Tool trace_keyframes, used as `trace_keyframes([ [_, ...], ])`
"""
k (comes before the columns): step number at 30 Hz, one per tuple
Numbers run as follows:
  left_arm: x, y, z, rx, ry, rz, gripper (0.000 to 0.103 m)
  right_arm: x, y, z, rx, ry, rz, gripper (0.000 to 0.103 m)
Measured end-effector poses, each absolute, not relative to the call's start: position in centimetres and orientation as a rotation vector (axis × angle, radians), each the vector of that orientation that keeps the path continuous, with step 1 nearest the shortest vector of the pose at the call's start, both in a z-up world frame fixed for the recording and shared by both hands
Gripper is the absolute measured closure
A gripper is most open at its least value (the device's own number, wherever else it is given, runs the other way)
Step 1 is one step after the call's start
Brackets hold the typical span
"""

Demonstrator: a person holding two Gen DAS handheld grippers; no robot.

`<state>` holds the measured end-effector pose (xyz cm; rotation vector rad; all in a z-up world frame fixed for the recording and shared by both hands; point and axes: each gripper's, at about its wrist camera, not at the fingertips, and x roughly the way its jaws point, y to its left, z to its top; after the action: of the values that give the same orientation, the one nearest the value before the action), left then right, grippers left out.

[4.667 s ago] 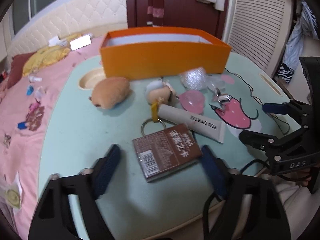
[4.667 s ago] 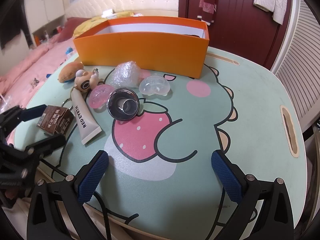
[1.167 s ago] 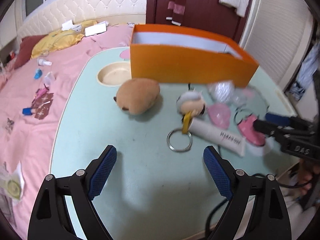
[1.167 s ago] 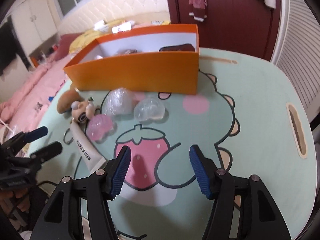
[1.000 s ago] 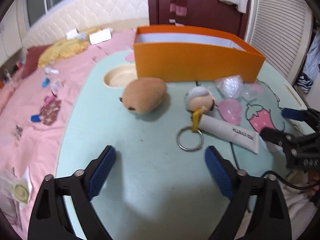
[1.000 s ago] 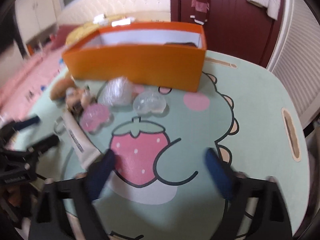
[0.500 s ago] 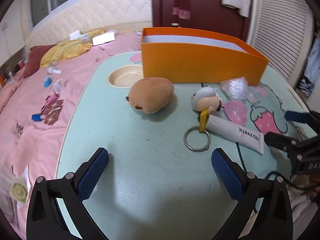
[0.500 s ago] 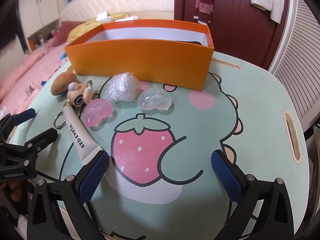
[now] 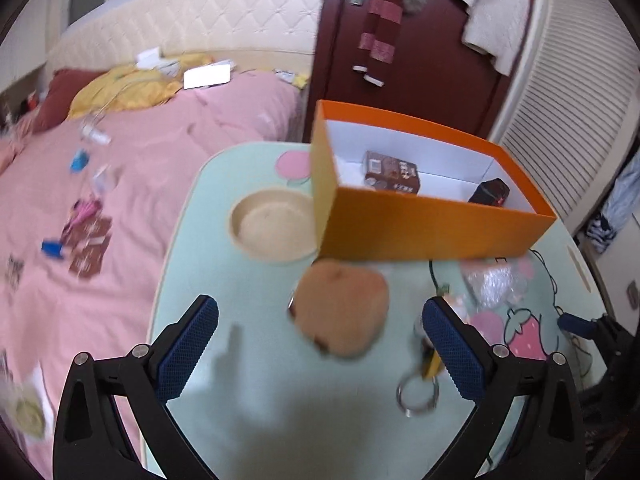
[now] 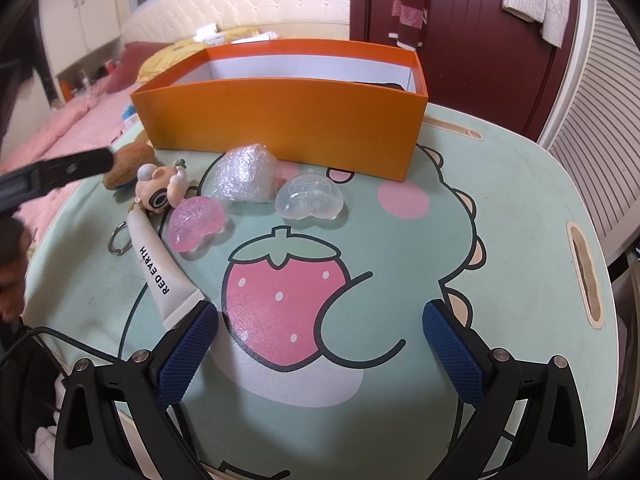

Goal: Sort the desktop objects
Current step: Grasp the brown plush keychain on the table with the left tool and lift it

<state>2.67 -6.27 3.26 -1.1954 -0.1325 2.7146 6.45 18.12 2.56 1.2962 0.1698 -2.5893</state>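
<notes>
The brown carton (image 9: 391,172) that lay on the table (image 9: 256,420) now sits inside the orange box (image 9: 424,228). The left gripper (image 9: 320,344), empty, jaws closing slightly, swings over the brown plush (image 9: 340,312); the right gripper (image 10: 320,348) waits, spread wide.

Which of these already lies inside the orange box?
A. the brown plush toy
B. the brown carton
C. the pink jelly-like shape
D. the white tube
B: the left wrist view looks down into the orange box, and the brown carton rests on its white floor; the other three are still out on the table.
</notes>
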Motion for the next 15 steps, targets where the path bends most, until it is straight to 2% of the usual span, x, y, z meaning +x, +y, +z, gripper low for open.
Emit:
trace_keyframes([
  [2,1.5,-5.5,2.6,-1.212,-0.104,2.677,0.013,6.0,18.5,2.4,1.292,0.174,-2.584,0.001],
  [4,0.9,-4.8,1.8,-1.258,-0.058,2.655,0.042,5.8,18.8,2.3,1.292,0.175,-2.581,0.001],
  [6,1.2,-4.2,1.7,-1.256,-0.014,2.648,0.049,5.8,18.8,2.3,1.292,0.174,-2.582,0.001],
  [12,3.8,-4.2,2.4,-1.229,0.027,2.669,0.050,5.6,19.0,2.4,1.294,0.165,-2.584,0.001],
  [15,5.1,-4.7,2.1,-1.252,0.016,2.676,0.050,5.4,20.1,2.8,1.288,0.074,-2.571,0.001],
])
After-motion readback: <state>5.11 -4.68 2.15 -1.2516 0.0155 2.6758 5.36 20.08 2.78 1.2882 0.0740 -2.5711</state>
